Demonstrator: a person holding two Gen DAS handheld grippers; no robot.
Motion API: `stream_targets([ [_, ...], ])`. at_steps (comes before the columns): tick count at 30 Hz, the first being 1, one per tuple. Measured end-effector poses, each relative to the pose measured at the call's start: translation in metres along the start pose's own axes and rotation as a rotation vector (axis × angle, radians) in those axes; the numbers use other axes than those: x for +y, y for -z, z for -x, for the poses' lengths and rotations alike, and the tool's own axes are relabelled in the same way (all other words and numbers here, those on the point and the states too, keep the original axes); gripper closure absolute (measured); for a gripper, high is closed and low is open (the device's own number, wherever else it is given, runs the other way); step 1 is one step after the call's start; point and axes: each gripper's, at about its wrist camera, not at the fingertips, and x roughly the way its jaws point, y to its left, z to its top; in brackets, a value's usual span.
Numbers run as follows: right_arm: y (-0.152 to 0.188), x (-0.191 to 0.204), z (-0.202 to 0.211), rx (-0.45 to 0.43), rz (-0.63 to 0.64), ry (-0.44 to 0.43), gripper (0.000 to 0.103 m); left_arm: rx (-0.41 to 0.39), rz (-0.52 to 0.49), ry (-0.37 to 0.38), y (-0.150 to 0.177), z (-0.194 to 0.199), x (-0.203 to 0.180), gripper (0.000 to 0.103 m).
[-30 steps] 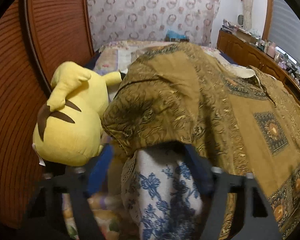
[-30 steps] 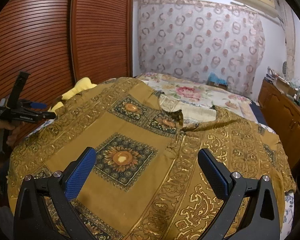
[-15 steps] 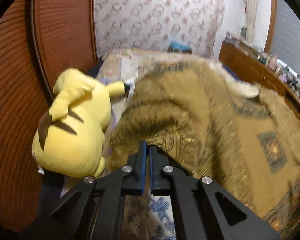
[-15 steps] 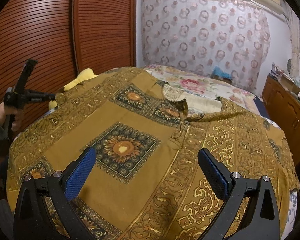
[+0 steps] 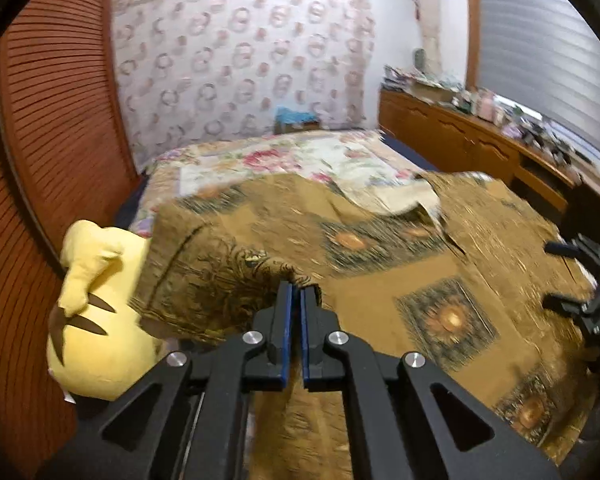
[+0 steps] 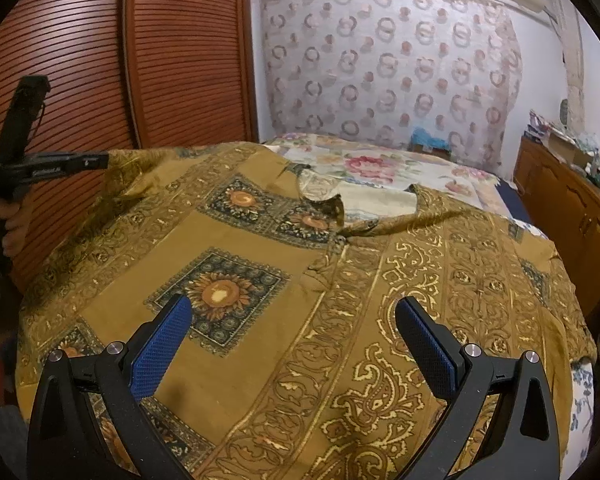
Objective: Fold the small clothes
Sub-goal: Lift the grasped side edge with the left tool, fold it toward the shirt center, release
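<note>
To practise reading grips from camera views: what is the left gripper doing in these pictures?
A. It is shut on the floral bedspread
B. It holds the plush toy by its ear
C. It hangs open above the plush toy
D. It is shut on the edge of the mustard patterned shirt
D: the left gripper has its blue pads together on a raised edge of the mustard patterned shirt, beside the yellow plush toy.

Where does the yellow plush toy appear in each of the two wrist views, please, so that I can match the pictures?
Left wrist view: the yellow plush toy lies at lower left, partly under the lifted edge of the brown patterned shirt.
Right wrist view: not in it; the raised shirt covers that side.
Shared landmark: the ring-patterned curtain behind the bed.
</note>
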Motion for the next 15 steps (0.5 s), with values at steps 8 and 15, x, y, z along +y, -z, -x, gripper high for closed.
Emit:
stream_targets([
  [8, 0.0, -0.002, -0.001, 0.006, 0.003, -0.002, 0.0, 0.039, 0.0, 0.051, 0.034, 0.006, -0.023, 0.086],
  [15, -0.01, 0.002, -0.009, 0.02, 0.032, -0.017, 0.0, -0.014, 0.072, 0.008, 0.05, 0.03, -0.003, 0.067],
])
